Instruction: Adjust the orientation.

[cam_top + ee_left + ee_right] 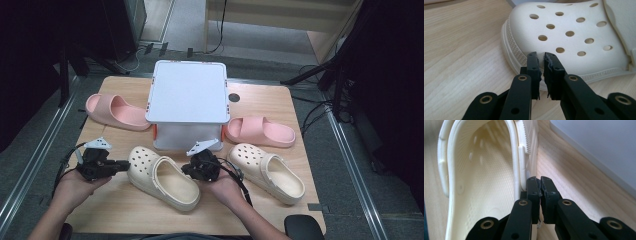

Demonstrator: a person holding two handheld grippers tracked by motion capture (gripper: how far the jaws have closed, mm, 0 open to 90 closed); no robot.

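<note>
A cream clog lies on the wooden table in front of me, toe to the left. My left gripper points at that toe. In the left gripper view its jaws stand almost together against the toe's sole edge, nothing between them. My right gripper sits at the clog's right rim near the heel. In the right gripper view its jaws are shut beside the clog's outer side wall, holding nothing.
A white lidded box stands mid-table just behind the clog. A second cream clog lies to the right. One pink slide lies left of the box, another to its right.
</note>
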